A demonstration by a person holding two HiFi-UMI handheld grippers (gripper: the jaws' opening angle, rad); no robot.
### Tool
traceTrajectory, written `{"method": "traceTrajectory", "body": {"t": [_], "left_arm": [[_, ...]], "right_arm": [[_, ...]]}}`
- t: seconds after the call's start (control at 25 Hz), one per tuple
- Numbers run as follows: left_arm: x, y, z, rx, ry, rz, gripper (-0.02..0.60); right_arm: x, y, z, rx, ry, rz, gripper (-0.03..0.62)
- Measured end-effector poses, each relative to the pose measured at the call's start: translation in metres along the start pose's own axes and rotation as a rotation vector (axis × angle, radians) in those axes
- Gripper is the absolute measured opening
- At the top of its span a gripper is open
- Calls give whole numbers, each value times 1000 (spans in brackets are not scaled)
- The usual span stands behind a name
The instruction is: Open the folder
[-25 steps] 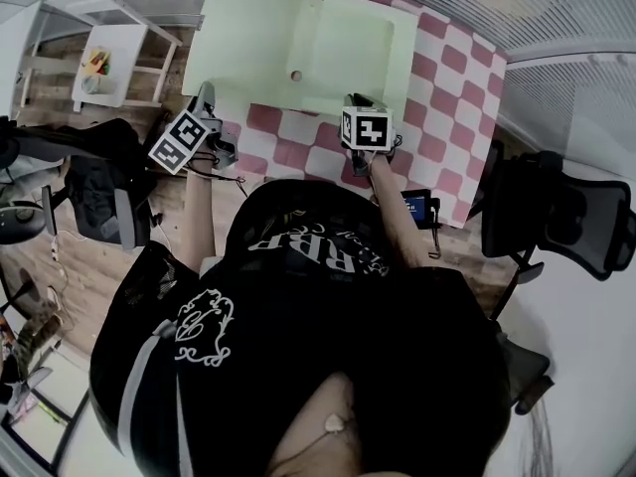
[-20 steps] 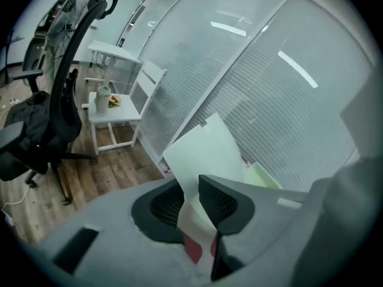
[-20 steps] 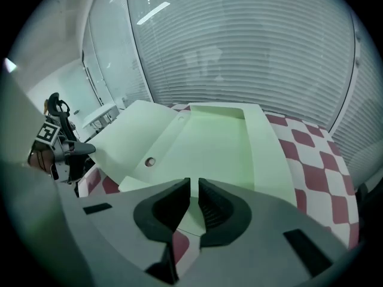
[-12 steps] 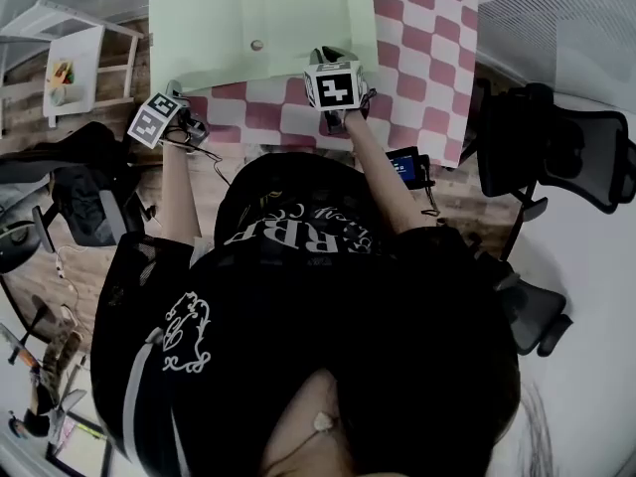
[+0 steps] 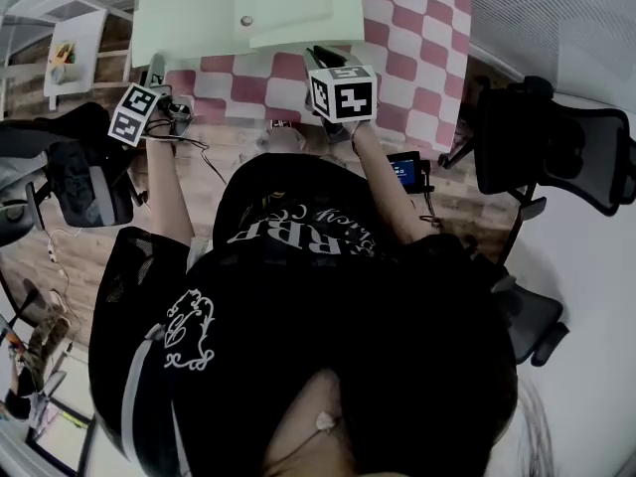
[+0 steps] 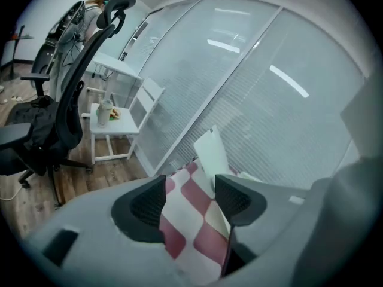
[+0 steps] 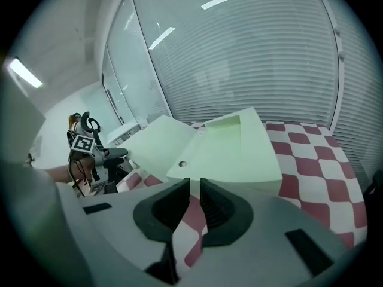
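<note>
The pale green folder (image 5: 298, 8) lies on the checked tablecloth (image 5: 397, 38), its flap (image 5: 194, 13) spread flat to the left with a snap button (image 5: 245, 21) showing. My left gripper (image 5: 157, 68) hovers at the table's near left corner, just short of the flap. Its jaws are opening and only tablecloth shows between them in the left gripper view (image 6: 190, 202); the folder's corner (image 6: 209, 151) stands beyond. My right gripper (image 5: 320, 56) is shut and empty, above the cloth just before the folder's near edge. In the right gripper view (image 7: 194, 190) the folder (image 7: 233, 145) lies ahead.
An office chair (image 6: 66, 100) and a white side table (image 6: 111, 121) stand left of the table. Another dark chair (image 5: 556, 147) is at the right. A small device with a blue screen (image 5: 405, 170) hangs at the table's near edge. Glass walls with blinds rise behind.
The left gripper has come away from the flap's corner and its jaws have parted. The right gripper has lifted and drawn back from the folder's near edge, staying shut.
</note>
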State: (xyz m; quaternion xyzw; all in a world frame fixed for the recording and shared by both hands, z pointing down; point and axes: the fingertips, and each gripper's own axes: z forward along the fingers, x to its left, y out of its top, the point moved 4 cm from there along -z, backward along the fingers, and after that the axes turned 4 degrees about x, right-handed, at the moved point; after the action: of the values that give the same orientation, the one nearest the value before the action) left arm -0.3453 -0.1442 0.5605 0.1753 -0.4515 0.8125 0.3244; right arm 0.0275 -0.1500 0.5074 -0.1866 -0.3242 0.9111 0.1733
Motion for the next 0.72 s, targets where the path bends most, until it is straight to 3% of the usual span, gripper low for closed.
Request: {"method": "traceTrajectory", "body": {"t": [0.16, 0.72], "left_arm": [[-41, -20, -48, -33, -95, 45, 256], [-185, -209, -225, 49, -374, 429, 239]], "right_arm": [[2, -23, -43, -38, 44, -13, 15], [13, -112, -188, -228, 171, -111, 14]]}}
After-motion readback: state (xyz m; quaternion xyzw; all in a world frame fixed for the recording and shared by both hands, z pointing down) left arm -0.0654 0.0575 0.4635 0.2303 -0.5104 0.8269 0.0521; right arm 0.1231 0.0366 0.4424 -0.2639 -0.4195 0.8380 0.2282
